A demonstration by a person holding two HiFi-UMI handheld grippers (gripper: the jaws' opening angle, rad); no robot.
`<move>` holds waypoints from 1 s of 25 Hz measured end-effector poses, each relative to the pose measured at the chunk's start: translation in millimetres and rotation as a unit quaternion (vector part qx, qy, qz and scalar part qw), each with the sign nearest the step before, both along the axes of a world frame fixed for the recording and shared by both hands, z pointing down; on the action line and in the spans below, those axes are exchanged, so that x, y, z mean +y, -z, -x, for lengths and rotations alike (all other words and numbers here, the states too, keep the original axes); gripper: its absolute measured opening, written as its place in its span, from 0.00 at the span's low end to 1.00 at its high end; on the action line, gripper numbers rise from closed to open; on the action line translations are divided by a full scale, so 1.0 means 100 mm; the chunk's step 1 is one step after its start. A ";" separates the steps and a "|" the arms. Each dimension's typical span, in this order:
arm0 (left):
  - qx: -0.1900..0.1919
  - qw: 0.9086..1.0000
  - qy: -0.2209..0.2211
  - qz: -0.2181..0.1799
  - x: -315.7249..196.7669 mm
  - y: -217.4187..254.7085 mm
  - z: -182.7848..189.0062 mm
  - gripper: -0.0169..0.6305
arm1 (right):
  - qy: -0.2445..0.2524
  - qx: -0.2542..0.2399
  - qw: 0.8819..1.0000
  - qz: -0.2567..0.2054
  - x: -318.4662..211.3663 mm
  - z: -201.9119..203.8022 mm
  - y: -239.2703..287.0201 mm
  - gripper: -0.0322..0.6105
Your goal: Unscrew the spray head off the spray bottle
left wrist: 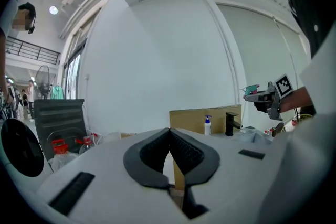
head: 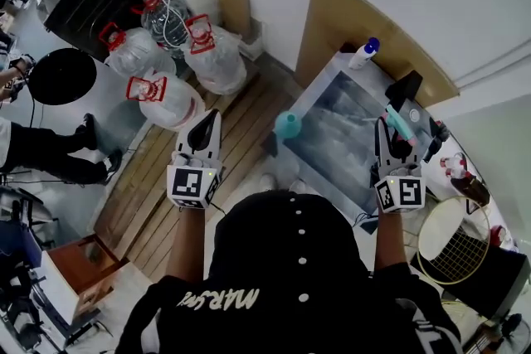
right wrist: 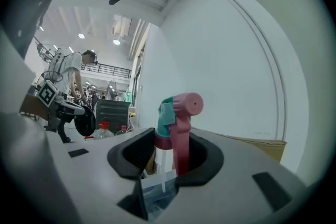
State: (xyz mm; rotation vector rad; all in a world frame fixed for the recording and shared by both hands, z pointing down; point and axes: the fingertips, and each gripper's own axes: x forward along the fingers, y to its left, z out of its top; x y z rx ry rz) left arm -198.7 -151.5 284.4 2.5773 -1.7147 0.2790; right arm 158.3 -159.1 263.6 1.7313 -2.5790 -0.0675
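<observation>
Spray head (right wrist: 176, 118) upright in right gripper (right wrist: 172, 143). Long axis vertical, pink nozzle end turned toward gripper camera, white dip tube hanging down between jaws. Jaws clamped on its neck, held above table (head: 332, 137). Left gripper (left wrist: 169, 136) jaws together, nothing between. Shirt lettering upside down; I can't read it.
</observation>
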 end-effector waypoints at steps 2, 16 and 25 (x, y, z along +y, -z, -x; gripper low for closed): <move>-0.005 1.000 -0.003 -0.004 0.01 0.00 -0.01 0.06 | 0.007 -0.002 1.000 0.000 0.00 0.04 0.00 0.27; -0.008 1.000 0.010 0.005 0.07 -0.04 -0.02 0.06 | 0.029 -0.001 1.000 0.000 0.00 0.10 0.01 0.27; -0.012 1.000 0.009 0.003 0.09 -0.08 -0.01 0.06 | 0.035 0.002 0.999 0.003 -0.02 0.16 -0.01 0.27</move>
